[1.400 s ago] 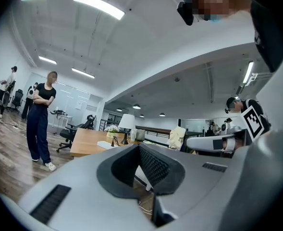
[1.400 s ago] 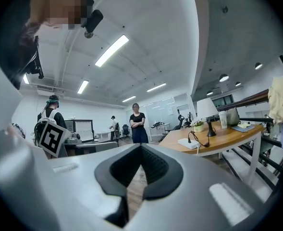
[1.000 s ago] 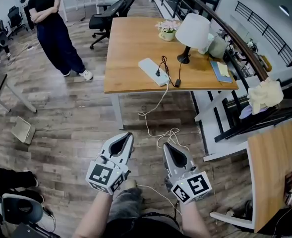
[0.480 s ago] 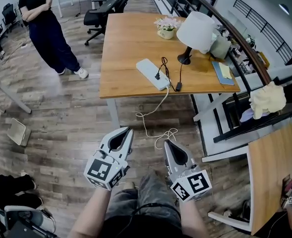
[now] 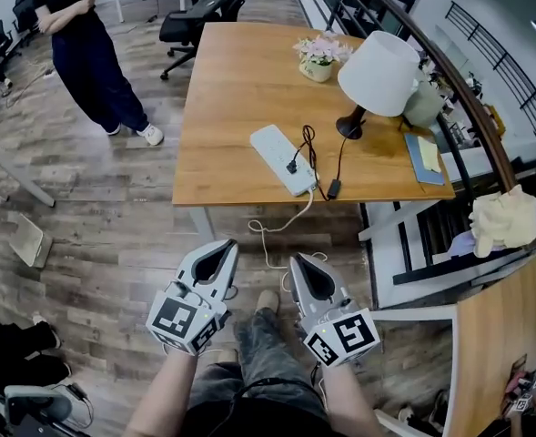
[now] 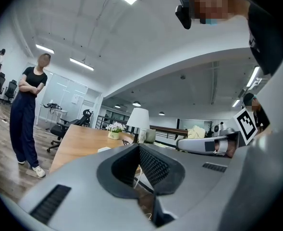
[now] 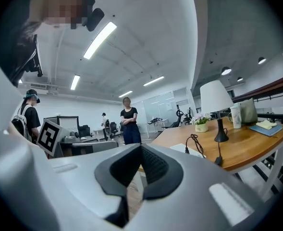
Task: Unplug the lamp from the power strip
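A lamp [image 5: 379, 60] with a white shade stands on the right side of the wooden table [image 5: 231, 89]. Its black cord runs to a black plug [image 5: 292, 165] seated in the white power strip [image 5: 283, 158] near the table's front edge. An inline switch [image 5: 334, 188] hangs over that edge. Both grippers are held low over the floor, well short of the table. The left gripper [image 5: 228, 243] and the right gripper [image 5: 295, 259] are shut and empty. The right gripper view shows the lamp [image 7: 216, 96] and the power strip [image 7: 194, 151] ahead to the right. The left gripper view shows the lamp [image 6: 140, 119] far ahead.
A person [image 5: 85, 35] stands on the floor left of the table. A flower pot [image 5: 320, 57] and a blue book [image 5: 424, 157] sit on the table. The strip's white cable [image 5: 281, 226] drops to the floor. A chair [image 5: 199, 16] stands behind; a second table [image 5: 500, 344] at right.
The table and power strip have come closer in the head view as the person walked forward. Both grippers stay shut, held in front of the body.
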Demonstrator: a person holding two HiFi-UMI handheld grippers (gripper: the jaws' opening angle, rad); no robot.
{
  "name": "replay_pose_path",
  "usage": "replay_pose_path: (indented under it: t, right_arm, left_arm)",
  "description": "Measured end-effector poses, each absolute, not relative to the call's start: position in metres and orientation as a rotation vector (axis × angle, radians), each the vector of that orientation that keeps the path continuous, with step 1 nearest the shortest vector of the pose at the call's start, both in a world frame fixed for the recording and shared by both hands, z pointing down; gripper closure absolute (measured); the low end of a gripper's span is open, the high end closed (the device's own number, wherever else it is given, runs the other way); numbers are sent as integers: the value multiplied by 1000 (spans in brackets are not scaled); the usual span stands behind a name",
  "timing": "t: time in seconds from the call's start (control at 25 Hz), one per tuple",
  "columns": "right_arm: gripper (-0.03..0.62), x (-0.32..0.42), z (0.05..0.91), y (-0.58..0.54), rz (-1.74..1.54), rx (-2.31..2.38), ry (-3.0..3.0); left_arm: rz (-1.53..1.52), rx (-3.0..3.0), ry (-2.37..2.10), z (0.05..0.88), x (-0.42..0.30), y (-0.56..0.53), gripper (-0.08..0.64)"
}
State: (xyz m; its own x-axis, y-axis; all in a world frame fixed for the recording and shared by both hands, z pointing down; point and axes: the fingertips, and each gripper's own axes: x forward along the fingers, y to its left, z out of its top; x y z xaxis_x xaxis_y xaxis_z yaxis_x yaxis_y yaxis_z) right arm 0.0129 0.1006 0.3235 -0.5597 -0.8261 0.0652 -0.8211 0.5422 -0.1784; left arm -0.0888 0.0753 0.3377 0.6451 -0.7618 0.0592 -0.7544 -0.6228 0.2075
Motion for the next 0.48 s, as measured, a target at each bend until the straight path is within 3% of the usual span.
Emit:
replay_pose_path:
  t: [0.48]
  right_arm:
    - [584, 44, 367, -13, -362, -1404, 2874]
  left_arm:
    - [23, 2593, -1238, 376, -32, -28, 563]
